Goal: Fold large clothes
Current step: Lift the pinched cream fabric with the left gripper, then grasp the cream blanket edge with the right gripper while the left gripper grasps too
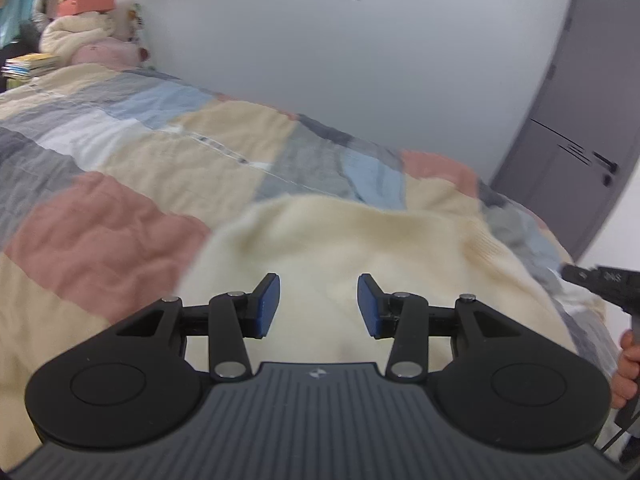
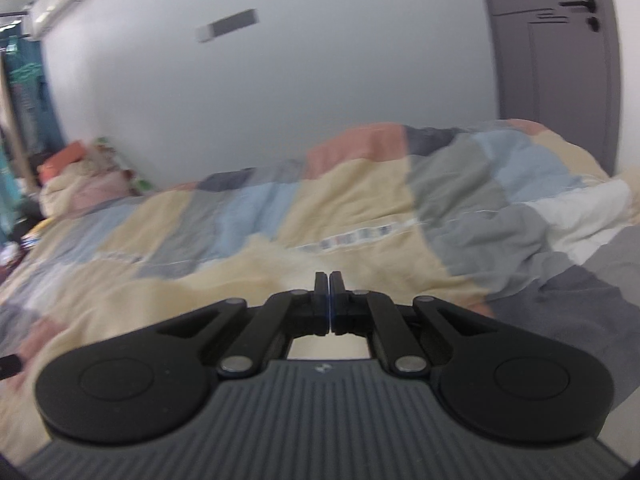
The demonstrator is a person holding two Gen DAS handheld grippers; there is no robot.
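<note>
A cream knitted sweater (image 1: pixel 352 248) lies bunched on the patchwork quilt, right in front of my left gripper (image 1: pixel 318 304), which is open and empty just above it. The right gripper's body (image 1: pixel 600 284) shows at the right edge of the left wrist view, held by a hand. In the right wrist view my right gripper (image 2: pixel 329 300) has its jaws pressed together with nothing visible between them. The cream sweater (image 2: pixel 256 264) lies blurred just beyond and below its fingertips.
The bed carries a patchwork quilt (image 1: pixel 132 184) of pink, blue, grey and beige squares. Pillows and soft things (image 1: pixel 88 40) pile at the far end by the wall. A grey door (image 1: pixel 580 128) stands to the right. Books (image 1: pixel 32 66) lie at the far left.
</note>
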